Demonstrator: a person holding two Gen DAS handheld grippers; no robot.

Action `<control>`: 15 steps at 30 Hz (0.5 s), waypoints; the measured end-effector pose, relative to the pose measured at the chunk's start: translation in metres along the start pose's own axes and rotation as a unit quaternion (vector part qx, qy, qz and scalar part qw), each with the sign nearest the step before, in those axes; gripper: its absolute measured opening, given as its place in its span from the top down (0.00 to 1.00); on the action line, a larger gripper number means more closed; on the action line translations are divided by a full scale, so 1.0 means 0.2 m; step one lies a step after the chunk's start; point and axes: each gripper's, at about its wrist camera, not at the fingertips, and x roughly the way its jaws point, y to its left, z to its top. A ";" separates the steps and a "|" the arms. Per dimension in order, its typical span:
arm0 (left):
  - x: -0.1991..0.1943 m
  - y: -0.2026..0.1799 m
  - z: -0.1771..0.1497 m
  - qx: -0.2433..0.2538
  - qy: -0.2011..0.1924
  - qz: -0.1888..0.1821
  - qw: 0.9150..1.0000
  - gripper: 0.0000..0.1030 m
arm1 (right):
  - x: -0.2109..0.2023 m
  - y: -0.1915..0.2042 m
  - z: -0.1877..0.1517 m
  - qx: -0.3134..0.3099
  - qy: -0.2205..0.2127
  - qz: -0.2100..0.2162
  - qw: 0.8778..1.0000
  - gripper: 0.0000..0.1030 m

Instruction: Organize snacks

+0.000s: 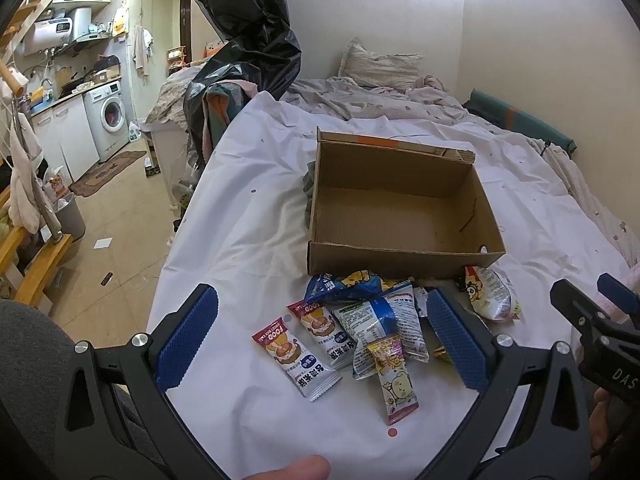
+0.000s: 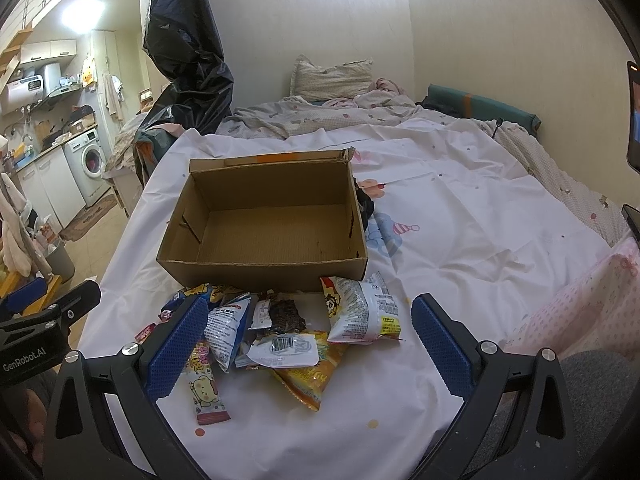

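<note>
An empty cardboard box [image 1: 400, 208] [image 2: 264, 224] stands open on the white sheet. A heap of snack packets lies against its near wall: two red-and-white bars [image 1: 294, 356], a blue-and-white pouch [image 1: 384, 320], a small cartoon stick pack [image 1: 394, 380] [image 2: 206, 388], a white chip bag [image 1: 490, 294] [image 2: 360, 308] and an orange packet [image 2: 308, 376]. My left gripper [image 1: 320, 336] hovers open over the left side of the heap, nothing between its fingers. My right gripper [image 2: 310, 342] hovers open over the right side, also holding nothing.
The sheet covers a bed [image 2: 460, 240] with rumpled bedding and a pillow [image 2: 332, 78] behind the box. A black plastic bag [image 1: 248, 52] rises at the bed's left edge. Beyond that edge lie the floor, a washing machine [image 1: 110, 118] and a bin [image 1: 72, 216].
</note>
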 end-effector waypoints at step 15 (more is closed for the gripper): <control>0.01 0.00 -0.01 -0.004 0.006 0.003 1.000 0.00 | 0.02 0.00 -0.01 0.002 0.001 0.000 1.000 0.00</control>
